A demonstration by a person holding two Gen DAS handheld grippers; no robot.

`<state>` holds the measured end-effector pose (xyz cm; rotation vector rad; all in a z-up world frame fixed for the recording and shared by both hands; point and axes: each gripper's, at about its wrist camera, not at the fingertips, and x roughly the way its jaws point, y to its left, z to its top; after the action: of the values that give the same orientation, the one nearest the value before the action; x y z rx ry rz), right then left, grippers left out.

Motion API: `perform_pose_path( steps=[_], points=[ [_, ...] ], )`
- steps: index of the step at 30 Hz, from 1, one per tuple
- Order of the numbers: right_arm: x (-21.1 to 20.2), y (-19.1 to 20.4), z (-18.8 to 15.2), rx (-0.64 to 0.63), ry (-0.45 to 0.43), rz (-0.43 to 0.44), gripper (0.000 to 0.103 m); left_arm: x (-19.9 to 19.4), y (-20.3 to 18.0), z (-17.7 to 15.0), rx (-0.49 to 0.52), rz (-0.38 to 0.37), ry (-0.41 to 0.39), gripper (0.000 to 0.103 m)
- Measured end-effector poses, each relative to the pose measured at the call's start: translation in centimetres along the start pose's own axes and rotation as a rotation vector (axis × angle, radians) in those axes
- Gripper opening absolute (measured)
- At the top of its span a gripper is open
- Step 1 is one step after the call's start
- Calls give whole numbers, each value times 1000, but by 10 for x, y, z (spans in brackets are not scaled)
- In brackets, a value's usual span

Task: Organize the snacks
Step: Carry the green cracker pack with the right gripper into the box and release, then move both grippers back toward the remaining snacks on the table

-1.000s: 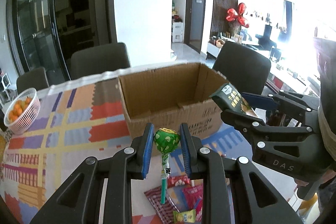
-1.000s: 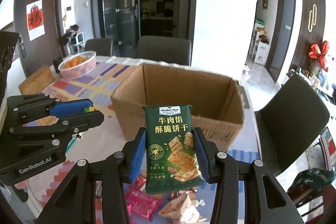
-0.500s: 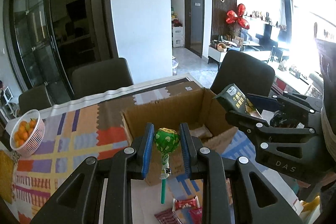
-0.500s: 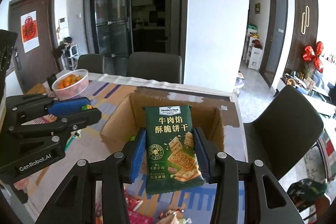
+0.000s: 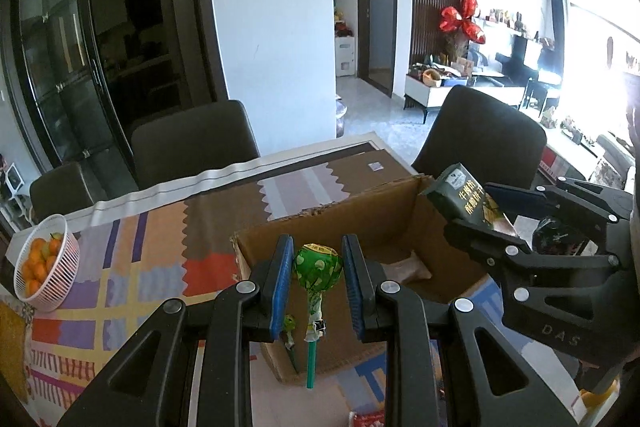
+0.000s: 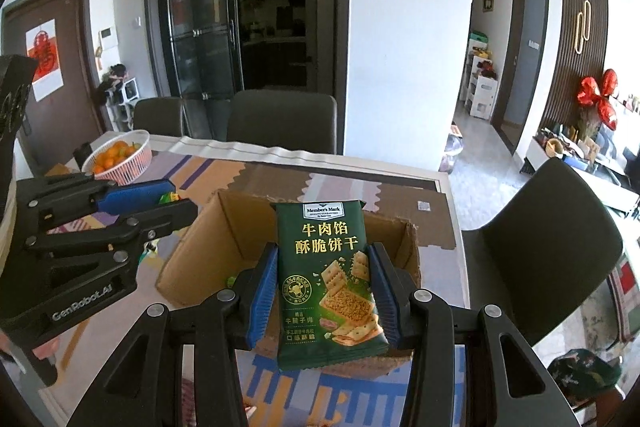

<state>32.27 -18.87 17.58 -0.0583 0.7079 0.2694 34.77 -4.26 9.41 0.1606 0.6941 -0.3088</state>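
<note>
My left gripper [image 5: 317, 281] is shut on a green lollipop [image 5: 317, 269], its stick hanging down over the near edge of the open cardboard box [image 5: 384, 215]. My right gripper [image 6: 324, 285] is shut on a green cracker packet [image 6: 328, 279] and holds it above the same box [image 6: 216, 235]. The right gripper also shows at the right of the left wrist view [image 5: 476, 215], over the box's right side. The left gripper shows at the left of the right wrist view [image 6: 156, 197]. A brown packet [image 5: 408, 265] lies inside the box.
A white basket of oranges [image 5: 44, 263] stands at the table's far left, on the patterned cloth [image 5: 132, 267]. Dark chairs [image 5: 192, 143] stand along the far side and the right end [image 5: 480, 135]. A red snack packet [image 5: 368, 419] lies on the table below the grippers.
Both grippers have risen and moved forward over the box with their snacks; the view now looks down into the box and the loose packets have dropped nearly out of sight.
</note>
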Motion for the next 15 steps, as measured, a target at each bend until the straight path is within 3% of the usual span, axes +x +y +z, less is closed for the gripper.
perform_pose_path(
  steps=[7, 10, 11, 15],
  points=[
    [24, -2, 1, -8, 17, -6, 46, 24, 7, 0, -17, 8, 20, 27],
    [29, -3, 1, -6, 10, -21, 49, 26, 9, -1, -19, 34, 17, 45],
    [29, -5, 0, -6, 9, -34, 55, 24, 8, -2, -16, 44, 14, 46],
    [21, -4, -7, -23, 0, -70, 59, 9, 6, -13, -6, 72, 1, 51]
  ],
)
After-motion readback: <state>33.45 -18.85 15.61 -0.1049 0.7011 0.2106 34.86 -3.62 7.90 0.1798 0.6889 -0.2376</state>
